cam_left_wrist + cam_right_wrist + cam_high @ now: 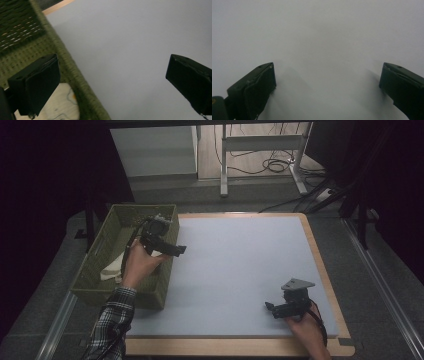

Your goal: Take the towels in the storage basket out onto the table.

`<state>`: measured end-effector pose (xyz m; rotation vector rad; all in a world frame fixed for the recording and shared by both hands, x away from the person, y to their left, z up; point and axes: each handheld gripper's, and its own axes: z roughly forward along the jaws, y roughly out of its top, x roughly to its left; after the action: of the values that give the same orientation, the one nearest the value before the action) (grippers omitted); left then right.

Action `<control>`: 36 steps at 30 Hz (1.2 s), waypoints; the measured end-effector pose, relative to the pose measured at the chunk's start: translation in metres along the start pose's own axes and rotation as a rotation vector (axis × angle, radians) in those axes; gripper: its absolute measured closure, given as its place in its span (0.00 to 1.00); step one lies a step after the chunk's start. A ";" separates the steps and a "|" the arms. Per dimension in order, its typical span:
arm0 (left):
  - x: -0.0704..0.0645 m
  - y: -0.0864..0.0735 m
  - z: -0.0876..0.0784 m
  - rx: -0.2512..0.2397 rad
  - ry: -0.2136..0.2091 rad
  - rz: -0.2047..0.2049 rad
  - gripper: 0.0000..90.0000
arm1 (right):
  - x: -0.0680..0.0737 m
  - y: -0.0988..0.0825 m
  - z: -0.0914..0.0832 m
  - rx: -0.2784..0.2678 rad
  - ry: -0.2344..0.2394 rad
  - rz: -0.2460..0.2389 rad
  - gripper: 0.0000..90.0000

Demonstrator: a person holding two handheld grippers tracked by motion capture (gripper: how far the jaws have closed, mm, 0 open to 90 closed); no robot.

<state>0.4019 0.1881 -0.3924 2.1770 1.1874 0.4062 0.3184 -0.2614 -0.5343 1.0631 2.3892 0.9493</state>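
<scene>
We hold our left gripper (181,249) with jaws spread and empty above the woven basket's (98,247) right rim at left of frame, the cream cloth (111,269) lying inside, right gripper (270,308) spread idle lower right on the counter (240,260); next seems dipping in to pinch the cloth.

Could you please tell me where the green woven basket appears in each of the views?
High view: the green woven basket sits at the table's left edge, under the left gripper.
Left gripper view: its rim runs down the left side.
Right gripper view: not in it.
Shared landmark: the grey table mat.
</scene>
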 end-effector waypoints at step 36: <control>0.121 -0.062 0.062 0.323 0.067 -0.217 0.00 | 0.000 0.000 0.000 0.000 0.001 0.001 0.01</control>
<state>0.4610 0.2913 -0.4828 2.2805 1.6016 0.2060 0.3187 -0.2614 -0.5344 1.0638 2.3898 0.9499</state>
